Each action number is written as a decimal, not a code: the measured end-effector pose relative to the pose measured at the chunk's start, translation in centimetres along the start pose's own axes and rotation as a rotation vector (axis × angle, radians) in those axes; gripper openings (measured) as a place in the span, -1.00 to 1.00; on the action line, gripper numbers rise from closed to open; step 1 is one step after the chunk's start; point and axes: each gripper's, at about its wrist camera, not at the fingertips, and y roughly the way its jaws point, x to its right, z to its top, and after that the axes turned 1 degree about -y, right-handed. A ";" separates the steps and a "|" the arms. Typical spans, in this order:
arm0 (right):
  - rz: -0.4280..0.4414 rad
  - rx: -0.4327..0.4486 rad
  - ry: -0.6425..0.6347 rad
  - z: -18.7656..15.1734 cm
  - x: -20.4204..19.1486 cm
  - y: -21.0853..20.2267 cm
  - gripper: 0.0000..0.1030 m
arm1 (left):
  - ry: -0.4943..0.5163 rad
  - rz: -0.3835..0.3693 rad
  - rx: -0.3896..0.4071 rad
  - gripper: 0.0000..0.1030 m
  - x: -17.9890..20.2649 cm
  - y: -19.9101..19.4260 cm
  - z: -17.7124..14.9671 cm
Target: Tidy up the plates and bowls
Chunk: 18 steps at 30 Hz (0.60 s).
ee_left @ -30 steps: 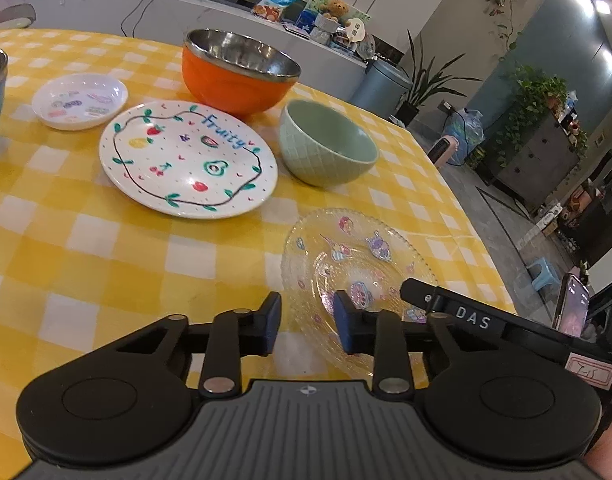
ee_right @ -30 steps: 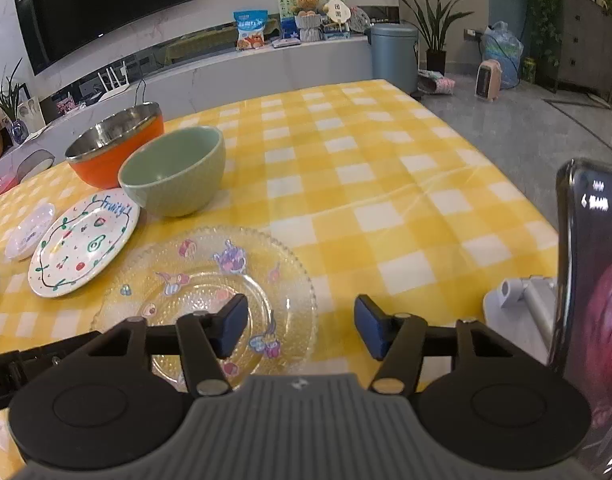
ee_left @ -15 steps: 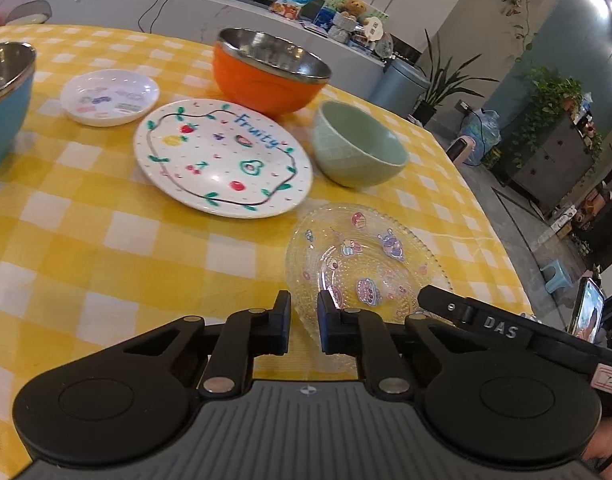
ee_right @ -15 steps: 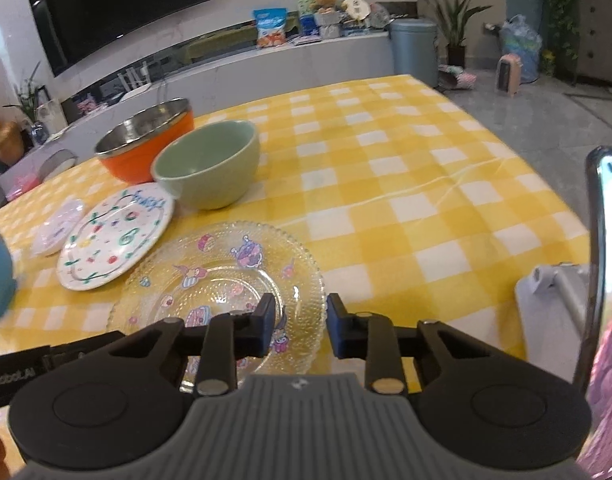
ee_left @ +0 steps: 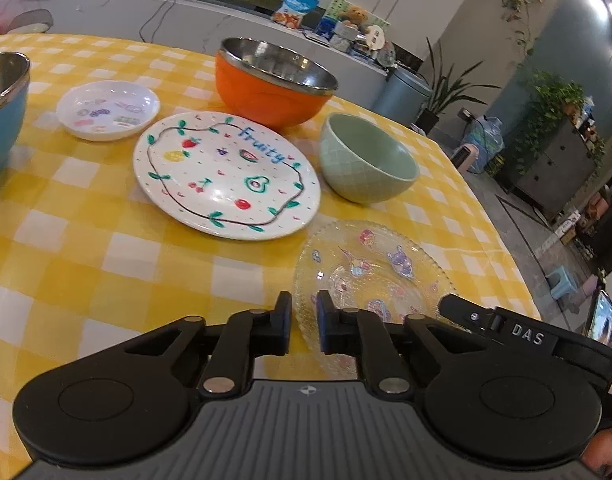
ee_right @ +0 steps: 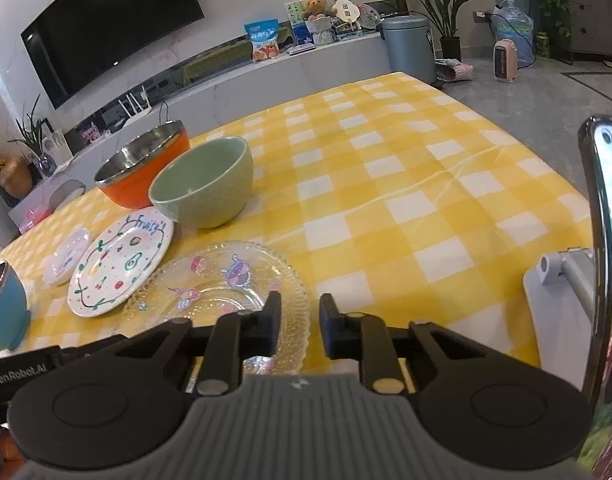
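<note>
A clear glass plate with cartoon stickers lies near the table's front edge. My left gripper straddles its left rim with the jaws narrowly apart; whether they pinch the rim I cannot tell. My right gripper straddles its right rim, jaws a little apart. Behind the glass plate lie a white "Fruity" plate, a green bowl, an orange steel-lined bowl, a small white saucer and a blue bowl.
The table has a yellow checked cloth. A phone on a white stand sits at the right edge. A low cabinet with snacks and a TV lie beyond the table.
Both grippers' jaws closed from wide open over the last second and both views rose and drew back slightly. The right jaws have since widened a little.
</note>
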 end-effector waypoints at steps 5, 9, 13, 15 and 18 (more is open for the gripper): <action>-0.011 -0.006 -0.006 -0.1 -0.3 -0.3 -0.76 | 0.001 0.005 -0.003 -0.78 -0.1 -0.2 0.1; 0.000 -0.021 -0.003 -0.3 -0.6 -0.4 -0.78 | 0.005 0.016 -0.002 -0.79 -0.7 -0.7 0.2; 0.013 -0.028 -0.030 -0.5 -1.6 -0.8 -0.81 | -0.009 0.023 0.004 -0.80 -1.5 -1.7 0.4; 0.020 -0.031 -0.044 -0.6 -2.2 -1.0 -0.82 | -0.012 0.027 0.009 -0.80 -1.9 -2.3 0.5; 0.038 -0.035 -0.063 -0.8 -3.1 -1.6 -0.84 | -0.017 0.036 0.014 -0.80 -2.5 -3.3 0.5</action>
